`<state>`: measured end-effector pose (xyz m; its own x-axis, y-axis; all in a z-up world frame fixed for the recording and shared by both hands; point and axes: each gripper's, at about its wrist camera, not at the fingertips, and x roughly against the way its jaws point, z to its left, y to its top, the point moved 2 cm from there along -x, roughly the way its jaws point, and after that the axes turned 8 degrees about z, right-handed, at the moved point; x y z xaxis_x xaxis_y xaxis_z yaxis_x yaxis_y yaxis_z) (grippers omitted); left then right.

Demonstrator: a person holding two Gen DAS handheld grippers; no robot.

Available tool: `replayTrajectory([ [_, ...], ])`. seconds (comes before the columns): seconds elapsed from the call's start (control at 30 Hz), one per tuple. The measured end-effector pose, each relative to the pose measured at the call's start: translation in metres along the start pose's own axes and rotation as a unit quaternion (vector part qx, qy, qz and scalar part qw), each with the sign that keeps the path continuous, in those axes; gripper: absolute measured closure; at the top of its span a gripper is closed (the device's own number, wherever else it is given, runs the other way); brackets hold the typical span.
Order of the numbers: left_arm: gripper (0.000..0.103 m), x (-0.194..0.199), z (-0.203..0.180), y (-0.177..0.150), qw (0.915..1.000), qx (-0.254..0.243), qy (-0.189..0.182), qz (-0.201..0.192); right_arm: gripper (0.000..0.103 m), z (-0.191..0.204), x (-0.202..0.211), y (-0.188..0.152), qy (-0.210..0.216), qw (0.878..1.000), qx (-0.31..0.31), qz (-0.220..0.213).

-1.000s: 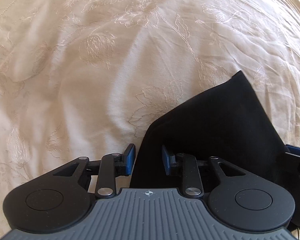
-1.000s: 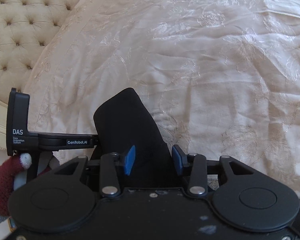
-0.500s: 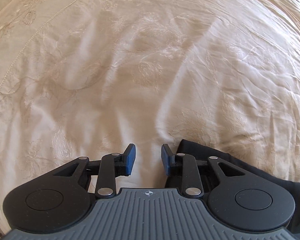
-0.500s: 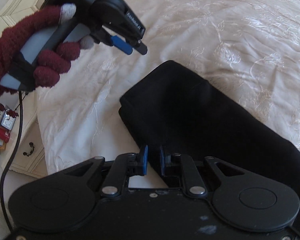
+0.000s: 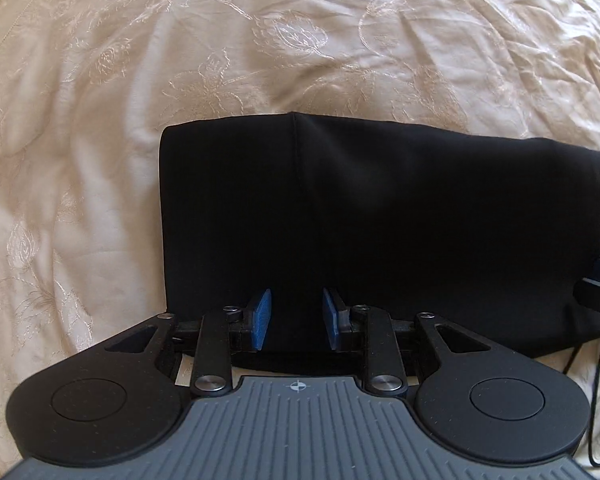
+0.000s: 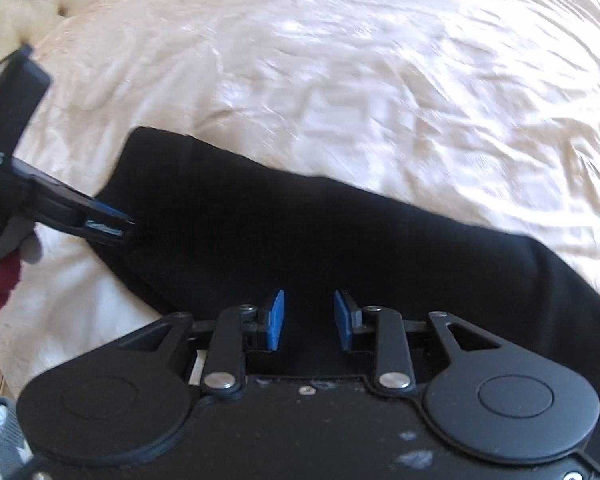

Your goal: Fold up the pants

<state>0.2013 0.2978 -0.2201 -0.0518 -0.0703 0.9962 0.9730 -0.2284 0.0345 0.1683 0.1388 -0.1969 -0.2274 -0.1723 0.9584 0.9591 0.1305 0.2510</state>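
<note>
Both claws stand parted, gripping nothing: left gripper (image 5: 296, 324) and right gripper (image 6: 309, 319) hover at the near edge of the black fabric folded pants (image 5: 380, 220), lying flat on the cream embroidered bedspread (image 5: 260, 40), likely poised to pinch for 1 more fold.

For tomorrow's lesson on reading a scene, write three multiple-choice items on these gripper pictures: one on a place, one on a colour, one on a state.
1. Where do the pants lie?
A. on the bedspread
B. on a wooden floor
C. in a drawer

2. What colour are the finger pads?
A. red
B. blue
C. green

3. How does the left gripper stand?
A. shut on a hanger
B. out of sight
C. open over the pants

Answers: 1 A, cream embroidered cloth surrounds the black fabric; 2 B, both wrist views show blue pads; 3 C, a gap shows between its pads, with nothing gripped.
</note>
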Motion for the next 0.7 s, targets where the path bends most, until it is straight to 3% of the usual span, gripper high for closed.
replayTrajectory([
  [0.1, 0.075, 0.003, 0.0, -0.001, 0.9999, 0.002, -0.005, 0.014, 0.072, -0.019, -0.014, -0.027, -0.015, 0.998, -0.03, 0.055],
  [0.27, 0.076, 0.022, 0.0, 0.005, 0.9987, 0.028, -0.039, 0.016, 0.072, -0.033, 0.002, -0.046, 0.014, 0.997, -0.055, 0.046],
  [0.47, 0.075, 0.053, -0.052, 0.029, 0.9974, 0.014, -0.061, -0.036, 0.067, -0.074, 0.047, -0.026, 0.02, 0.995, -0.084, -0.056],
  [0.6, 0.075, 0.049, -0.096, 0.031, 0.9952, 0.007, -0.094, -0.025, 0.065, -0.108, 0.053, -0.004, 0.014, 0.995, -0.077, -0.068],
  [0.7, 0.075, 0.029, -0.119, 0.017, 0.9961, 0.002, -0.088, 0.008, 0.064, -0.13, 0.046, 0.014, 0.011, 0.995, -0.076, -0.064],
])
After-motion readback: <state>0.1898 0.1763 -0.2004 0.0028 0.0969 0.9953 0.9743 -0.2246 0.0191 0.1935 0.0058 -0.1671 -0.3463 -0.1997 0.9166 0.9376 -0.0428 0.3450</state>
